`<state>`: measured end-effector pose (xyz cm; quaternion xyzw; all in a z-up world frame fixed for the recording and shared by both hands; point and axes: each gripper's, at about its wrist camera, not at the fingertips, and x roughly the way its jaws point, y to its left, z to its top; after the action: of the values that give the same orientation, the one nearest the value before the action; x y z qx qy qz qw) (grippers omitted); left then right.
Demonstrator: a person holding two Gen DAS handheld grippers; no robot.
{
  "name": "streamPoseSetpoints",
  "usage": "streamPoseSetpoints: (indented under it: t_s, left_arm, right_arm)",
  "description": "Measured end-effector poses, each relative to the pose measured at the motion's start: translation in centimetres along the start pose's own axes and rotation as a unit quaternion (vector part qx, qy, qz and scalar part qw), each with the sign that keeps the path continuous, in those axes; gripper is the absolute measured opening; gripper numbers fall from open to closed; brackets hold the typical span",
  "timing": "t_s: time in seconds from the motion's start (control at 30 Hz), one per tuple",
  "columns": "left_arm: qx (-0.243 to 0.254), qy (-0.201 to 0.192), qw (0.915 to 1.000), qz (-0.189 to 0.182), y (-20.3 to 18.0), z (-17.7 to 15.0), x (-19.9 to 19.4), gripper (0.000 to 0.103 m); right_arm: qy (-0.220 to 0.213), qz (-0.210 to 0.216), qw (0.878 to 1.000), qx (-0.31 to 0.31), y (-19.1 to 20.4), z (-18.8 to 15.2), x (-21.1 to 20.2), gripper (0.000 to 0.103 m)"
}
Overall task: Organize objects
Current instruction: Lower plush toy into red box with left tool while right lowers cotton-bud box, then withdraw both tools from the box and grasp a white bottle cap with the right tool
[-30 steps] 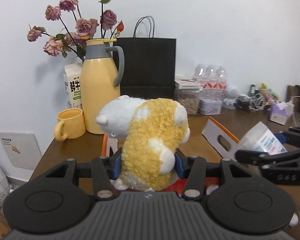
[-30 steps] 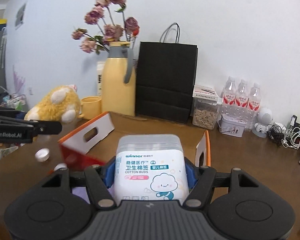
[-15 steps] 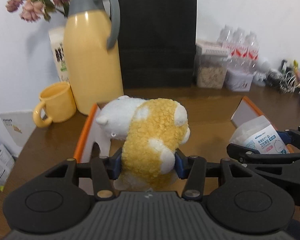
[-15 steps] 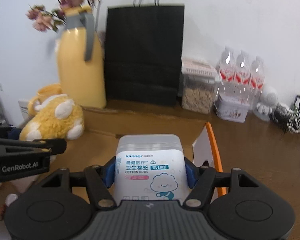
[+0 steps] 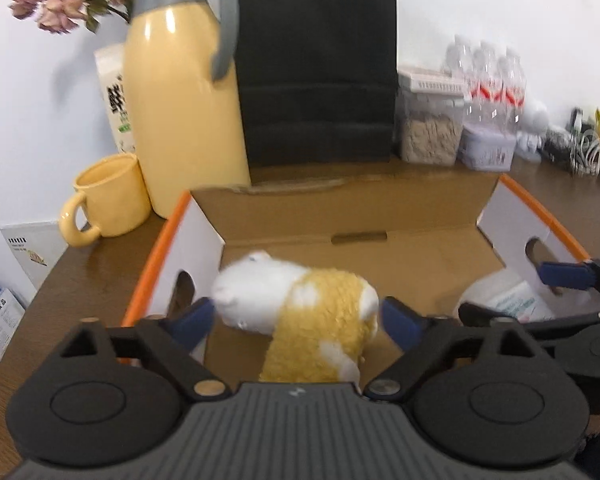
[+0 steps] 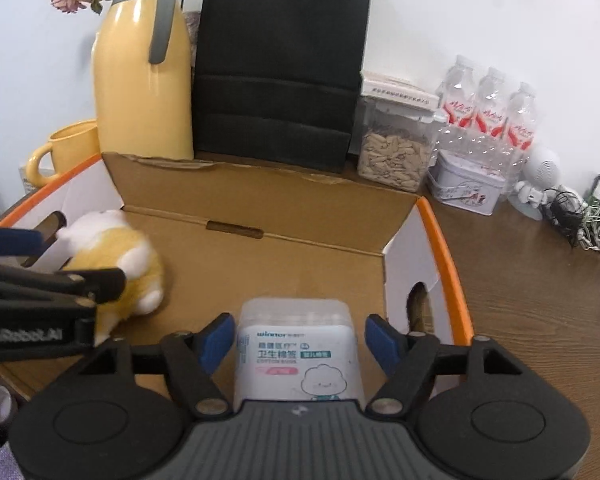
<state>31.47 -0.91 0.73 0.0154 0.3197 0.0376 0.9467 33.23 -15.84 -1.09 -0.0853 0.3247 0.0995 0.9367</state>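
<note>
An open cardboard box (image 5: 380,216) with orange-edged white end flaps lies in front of me. A yellow and white plush toy (image 5: 312,320) lies in its left part, blurred, between the spread blue pads of my left gripper (image 5: 296,322). Those jaws are opening and the pads do not press on it. A white cotton bud box (image 6: 296,344) stands in the carton's right part (image 6: 260,264), between the pads of my right gripper (image 6: 300,340). Its jaws are opening too, with a gap on each side. The plush toy (image 6: 116,256) and left gripper (image 6: 40,292) also show in the right wrist view.
Behind the carton stand a yellow thermos jug (image 5: 184,100), a yellow mug (image 5: 108,196) and a black paper bag (image 5: 316,64). A clear jar of seeds (image 6: 392,152), water bottles (image 6: 492,108), a tin (image 6: 464,184) and tangled cables (image 6: 580,216) line the back right of the wooden table (image 6: 540,300).
Both grippers came forward and down into the carton. Their jaws then spread, letting go of the plush toy and the cotton bud box, which now rest inside.
</note>
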Motion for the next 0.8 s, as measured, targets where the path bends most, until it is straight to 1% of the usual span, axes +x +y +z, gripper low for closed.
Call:
streamPoseSetpoints:
  t_s: [0.07,0.23,0.37,0.57,0.7,0.8]
  left_arm:
    - [-0.015,-0.015,0.9998,-0.004,0.6,0.1,-0.8,0.103]
    - [-0.032,-0.029,0.9991,0.001,1.3,0.5,-2.6,0.103]
    - [-0.032,-0.044,0.9985,0.004,2.0,0.5,-4.8,0.103]
    - [-0.036,-0.069,0.9969,0.006,3.1,-0.2,-9.0,0.103]
    - [-0.035,-0.086,0.9957,0.008,3.9,-1.4,-11.9,0.103]
    - [-0.029,-0.101,0.9944,0.016,4.5,-2.5,-14.1,0.103]
  right_arm:
    - [-0.010,0.004,1.000,0.003,-0.2,0.0,-0.6,0.091]
    - [-0.019,0.008,1.000,0.009,-0.3,0.0,-2.3,0.092]
    - [-0.033,0.011,0.999,0.008,-0.2,-0.1,-4.4,0.092]
    - [-0.064,0.018,0.998,0.004,-0.5,-0.4,-9.1,0.093]
    - [-0.086,0.021,0.996,-0.007,-0.9,-1.3,-12.7,0.093]
    - [-0.101,0.025,0.995,-0.010,-1.8,-2.4,-15.2,0.094]
